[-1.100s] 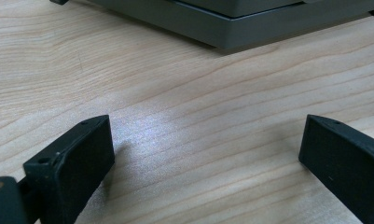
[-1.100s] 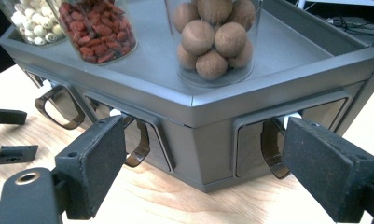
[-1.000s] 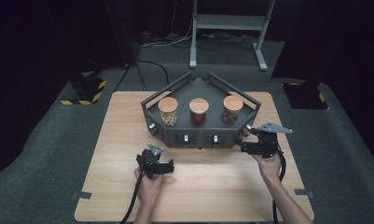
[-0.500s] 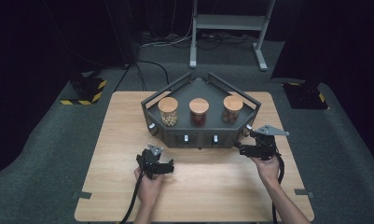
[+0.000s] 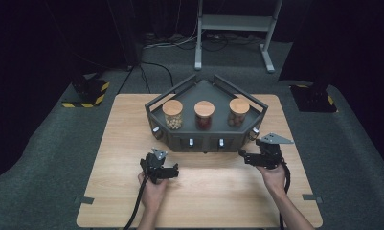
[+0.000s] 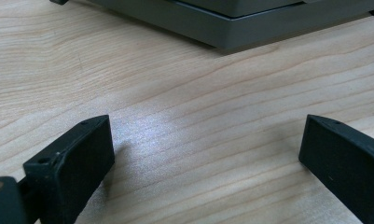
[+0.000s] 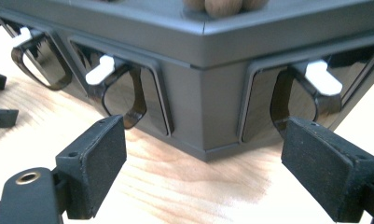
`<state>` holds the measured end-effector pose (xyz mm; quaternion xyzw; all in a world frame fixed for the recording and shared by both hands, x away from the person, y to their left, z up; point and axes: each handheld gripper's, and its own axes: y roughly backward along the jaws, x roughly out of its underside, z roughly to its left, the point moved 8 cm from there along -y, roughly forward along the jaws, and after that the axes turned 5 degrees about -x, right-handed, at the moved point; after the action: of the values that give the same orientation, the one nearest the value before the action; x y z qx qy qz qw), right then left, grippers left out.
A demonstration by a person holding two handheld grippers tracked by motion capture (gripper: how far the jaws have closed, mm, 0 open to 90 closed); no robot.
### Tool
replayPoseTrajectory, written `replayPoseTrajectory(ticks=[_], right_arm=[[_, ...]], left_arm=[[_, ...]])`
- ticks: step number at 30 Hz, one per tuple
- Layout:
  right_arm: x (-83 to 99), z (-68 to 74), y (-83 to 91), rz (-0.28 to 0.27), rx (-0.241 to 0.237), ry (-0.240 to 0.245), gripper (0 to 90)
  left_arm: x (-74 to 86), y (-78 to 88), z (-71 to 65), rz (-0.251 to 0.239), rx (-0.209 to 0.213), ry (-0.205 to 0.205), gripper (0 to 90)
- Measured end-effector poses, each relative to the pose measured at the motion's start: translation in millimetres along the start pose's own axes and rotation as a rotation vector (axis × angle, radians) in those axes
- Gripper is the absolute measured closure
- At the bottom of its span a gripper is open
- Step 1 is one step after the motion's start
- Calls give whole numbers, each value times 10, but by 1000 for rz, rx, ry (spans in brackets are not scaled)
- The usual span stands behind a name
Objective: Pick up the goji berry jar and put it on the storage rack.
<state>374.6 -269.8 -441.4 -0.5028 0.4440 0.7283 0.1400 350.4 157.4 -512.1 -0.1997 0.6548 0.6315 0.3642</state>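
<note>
Handles (image 7: pixel 310 93) on the rigid tray (image 5: pixel 206 139) at twelve o'clock look slick; we'd hook one. Right gripper (image 7: pixel 222 158) and left gripper (image 6: pixel 203 154) gape, grasping nothing.

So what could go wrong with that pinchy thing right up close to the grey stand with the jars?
The right gripper hangs open at a corner of the grey stand, between two levers with white tips. Closing here, it might pinch the corner instead of the lever. A hard tug could also slide the stand on the smooth table and wobble the three jars on top. The left gripper is open over bare wood and isn't steadying anything.
</note>
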Motion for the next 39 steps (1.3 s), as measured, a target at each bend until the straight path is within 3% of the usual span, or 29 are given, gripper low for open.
replayPoseTrajectory(ticks=[17, 39], right_arm=[[140, -11, -18, 21, 12, -9, 129], [239, -27, -130, 88, 20, -16, 119]], left_arm=[[0, 0, 0, 0, 0, 0, 31], [0, 0, 0, 0, 0, 0, 31]])
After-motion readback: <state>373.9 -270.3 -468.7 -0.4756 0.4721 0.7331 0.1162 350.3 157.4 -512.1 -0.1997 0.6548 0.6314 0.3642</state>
